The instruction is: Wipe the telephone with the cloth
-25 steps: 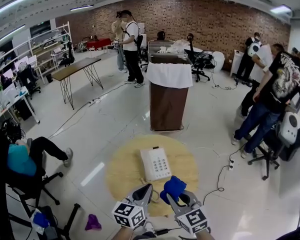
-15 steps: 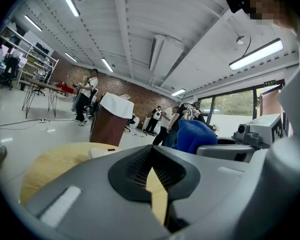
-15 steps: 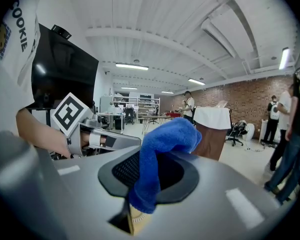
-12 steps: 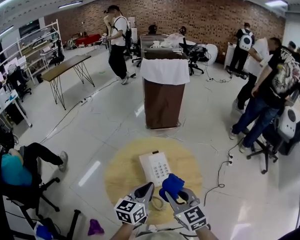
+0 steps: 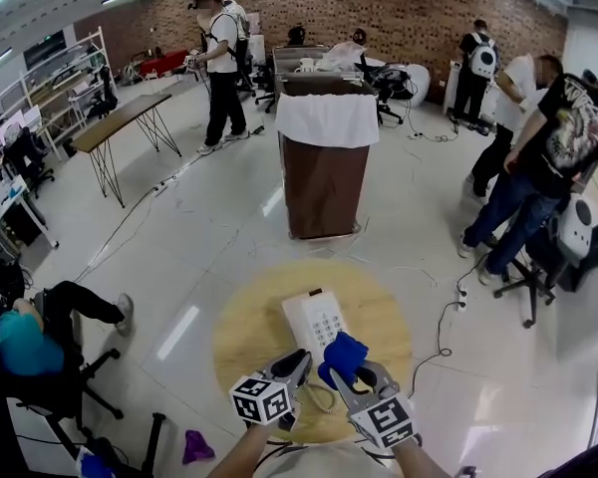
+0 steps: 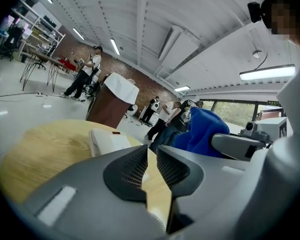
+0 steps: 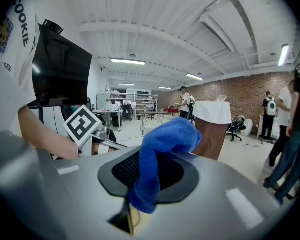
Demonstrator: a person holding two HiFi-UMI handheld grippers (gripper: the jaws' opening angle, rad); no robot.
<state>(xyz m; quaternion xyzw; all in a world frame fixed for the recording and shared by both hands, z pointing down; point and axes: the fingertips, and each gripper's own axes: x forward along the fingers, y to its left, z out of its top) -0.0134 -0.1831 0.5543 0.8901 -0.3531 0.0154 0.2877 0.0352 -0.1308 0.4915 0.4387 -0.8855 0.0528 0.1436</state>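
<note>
One white telephone (image 5: 314,323) is lying just beyond both tools; right tool (image 5: 350,375) is clamping the blue cloth (image 5: 345,354), left tool (image 5: 300,358) is opening, empty.

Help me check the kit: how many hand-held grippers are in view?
2: the left hand-held gripper, empty, jaws opening, near the telephone; the right hand-held gripper, clamping the blue cloth.

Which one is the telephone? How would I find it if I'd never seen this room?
Look for the round wooden table on the shiny white floor, in front of the tall brown stand with a white sheet over its top. The telephone lies flat near the table's middle. It is the only white, boxy thing there, with rows of buttons, just beyond the blue cloth.
</note>
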